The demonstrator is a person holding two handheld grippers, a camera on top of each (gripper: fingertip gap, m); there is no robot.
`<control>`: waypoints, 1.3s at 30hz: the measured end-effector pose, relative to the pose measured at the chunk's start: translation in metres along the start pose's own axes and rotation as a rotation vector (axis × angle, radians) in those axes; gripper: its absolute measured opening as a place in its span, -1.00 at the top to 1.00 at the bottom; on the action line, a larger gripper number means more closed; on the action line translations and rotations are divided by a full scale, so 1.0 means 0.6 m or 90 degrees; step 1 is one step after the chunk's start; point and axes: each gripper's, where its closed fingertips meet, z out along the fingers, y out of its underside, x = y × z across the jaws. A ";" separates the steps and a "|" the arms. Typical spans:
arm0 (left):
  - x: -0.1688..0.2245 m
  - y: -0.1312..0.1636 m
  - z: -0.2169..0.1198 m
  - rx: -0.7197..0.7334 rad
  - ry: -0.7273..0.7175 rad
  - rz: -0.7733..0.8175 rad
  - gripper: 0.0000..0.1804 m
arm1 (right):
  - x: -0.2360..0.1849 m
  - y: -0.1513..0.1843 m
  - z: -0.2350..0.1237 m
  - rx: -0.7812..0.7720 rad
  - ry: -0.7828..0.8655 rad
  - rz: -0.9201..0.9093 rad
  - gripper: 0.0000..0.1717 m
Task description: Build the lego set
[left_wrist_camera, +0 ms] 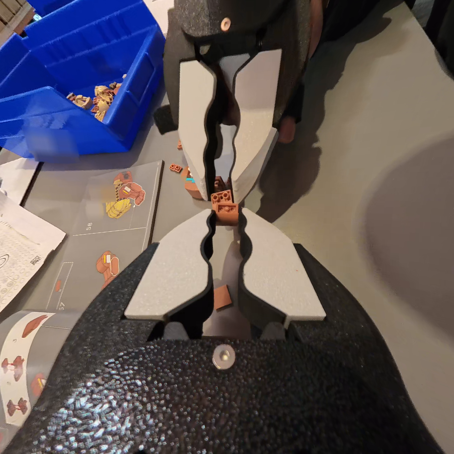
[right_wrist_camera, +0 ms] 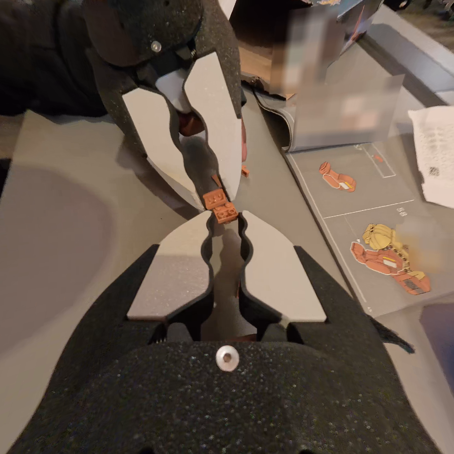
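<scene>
The two grippers meet tip to tip above the grey table. My left gripper is shut on a small brown brick; its hollow underside faces the camera. My right gripper is shut on a second small brown brick with round studs showing. The two bricks touch each other. In the left wrist view the right gripper comes in from the top with its brick. In the right wrist view the left gripper comes in from the top with its brick.
A blue bin with brown and tan pieces stands at the back left. An open instruction booklet lies beside the grippers and also shows in the right wrist view. Loose brown pieces lie on the table. White paper lies nearby.
</scene>
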 end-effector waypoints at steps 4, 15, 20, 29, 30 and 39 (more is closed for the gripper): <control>0.004 0.007 0.002 -0.012 0.009 -0.019 0.82 | -0.001 0.003 0.005 0.001 0.029 -0.052 0.80; 0.001 -0.004 -0.011 0.080 0.051 -0.145 0.82 | -0.001 -0.014 0.000 0.062 0.038 -0.091 0.80; -0.005 -0.012 -0.023 0.121 0.064 -0.175 0.82 | -0.010 -0.025 -0.005 0.098 0.022 -0.100 0.80; 0.000 -0.018 -0.030 0.148 0.099 -0.197 0.82 | -0.019 -0.034 -0.005 0.120 0.030 -0.123 0.80; -0.002 -0.019 -0.031 0.153 0.093 -0.191 0.82 | -0.020 -0.035 -0.006 0.123 0.033 -0.124 0.80; -0.076 -0.008 -0.071 0.205 -0.171 -0.043 0.82 | 0.009 -0.057 -0.023 0.194 0.120 -0.115 0.80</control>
